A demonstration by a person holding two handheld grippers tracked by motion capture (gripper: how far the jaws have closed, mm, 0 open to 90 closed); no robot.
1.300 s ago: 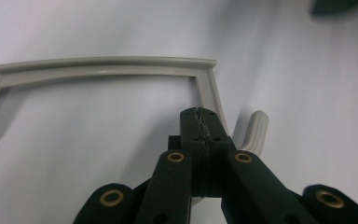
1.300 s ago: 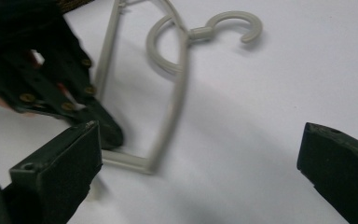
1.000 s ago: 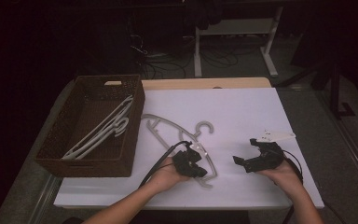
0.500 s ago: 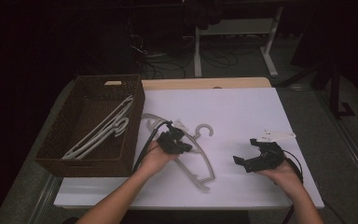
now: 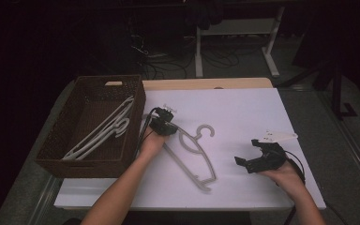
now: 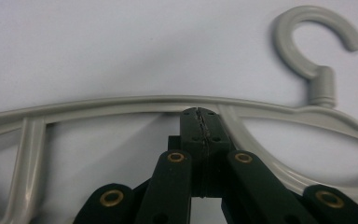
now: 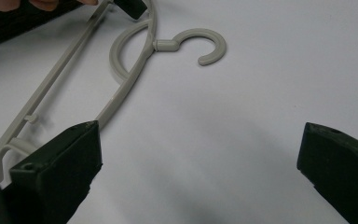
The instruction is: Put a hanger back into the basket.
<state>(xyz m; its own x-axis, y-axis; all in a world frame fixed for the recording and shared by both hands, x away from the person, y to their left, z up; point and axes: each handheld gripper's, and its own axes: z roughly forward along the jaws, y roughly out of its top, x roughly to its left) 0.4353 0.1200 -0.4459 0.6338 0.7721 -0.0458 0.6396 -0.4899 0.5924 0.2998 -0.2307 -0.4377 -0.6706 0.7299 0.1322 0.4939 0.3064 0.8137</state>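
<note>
The left claw (image 6: 200, 113) was clamped tight on the top bar of a pale grey plastic coat hanger (image 5: 192, 152), just beside its hook, near the worktop's (image 5: 243, 112) left edge. The hanger lay slanting across the white worktop toward the near edge. The right claw (image 5: 249, 151) rested near the near right corner with its jaws spread wide and nothing between them, well apart from the hanger's hook. A dark brown woven basket (image 5: 136, 110) stood off the left edge, holding more pale grey hangers (image 5: 104, 132).
</note>
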